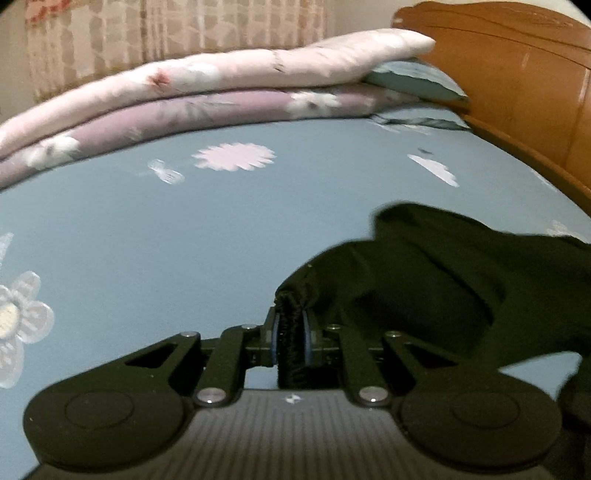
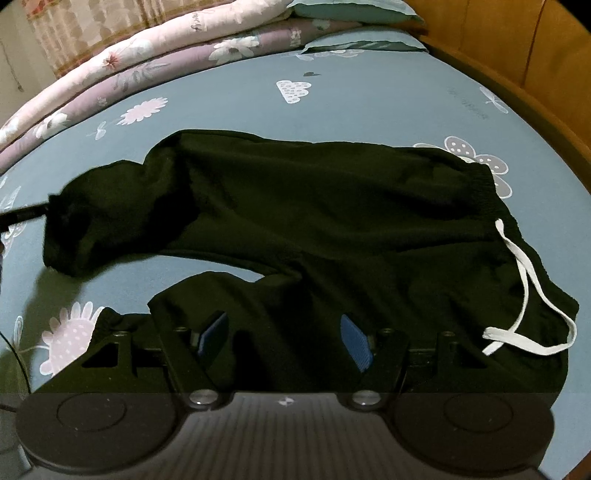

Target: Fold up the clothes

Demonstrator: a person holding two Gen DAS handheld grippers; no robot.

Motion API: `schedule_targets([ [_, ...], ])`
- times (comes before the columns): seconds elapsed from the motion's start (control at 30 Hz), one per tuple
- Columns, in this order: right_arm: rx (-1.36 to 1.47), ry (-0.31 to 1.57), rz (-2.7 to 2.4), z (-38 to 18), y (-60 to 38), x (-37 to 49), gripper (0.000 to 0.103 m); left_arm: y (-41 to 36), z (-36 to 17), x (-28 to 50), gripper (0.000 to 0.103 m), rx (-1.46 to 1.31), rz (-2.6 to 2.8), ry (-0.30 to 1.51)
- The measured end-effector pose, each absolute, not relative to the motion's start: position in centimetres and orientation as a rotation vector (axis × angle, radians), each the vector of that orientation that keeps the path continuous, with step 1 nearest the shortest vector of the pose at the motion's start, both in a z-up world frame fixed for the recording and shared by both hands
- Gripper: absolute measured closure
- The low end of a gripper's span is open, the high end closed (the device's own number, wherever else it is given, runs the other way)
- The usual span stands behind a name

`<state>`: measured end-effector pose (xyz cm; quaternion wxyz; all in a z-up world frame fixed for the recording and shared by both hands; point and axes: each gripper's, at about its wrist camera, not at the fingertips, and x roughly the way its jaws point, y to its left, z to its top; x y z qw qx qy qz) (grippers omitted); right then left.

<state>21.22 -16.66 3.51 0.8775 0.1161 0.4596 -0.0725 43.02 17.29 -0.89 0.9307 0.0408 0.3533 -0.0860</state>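
Black trousers point(image 2: 295, 214) lie spread on the blue flowered bedsheet point(image 2: 369, 103). Their elastic waistband point(image 2: 476, 184) is at the right, with a white drawstring point(image 2: 528, 295) trailing off it. My left gripper point(image 1: 291, 332) is shut on the gathered cuff point(image 1: 291, 306) of one leg, and that leg's cloth point(image 1: 443, 266) hangs away to the right, lifted off the sheet. In the right wrist view the raised leg end point(image 2: 70, 221) shows at the far left. My right gripper point(image 2: 284, 338) stands open over the other leg, its blue pads point(image 2: 356, 343) wide apart and the dark cloth under them.
Folded pink and purple quilts point(image 1: 221, 85) are stacked along the far side of the bed, with a teal pillow point(image 1: 413, 79) beside them. A wooden bed frame point(image 1: 517, 74) runs along the right. A patterned curtain point(image 1: 147, 29) hangs behind.
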Motion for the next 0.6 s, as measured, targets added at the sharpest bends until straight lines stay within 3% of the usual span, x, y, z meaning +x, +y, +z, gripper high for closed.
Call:
schedule_targets([
  [0.6, 0.239, 0.955, -0.165, 3.7, -16.8, 21.5, 0.031, 27.1, 2.5, 50.9, 0.093, 0.083, 0.1, 0.722],
])
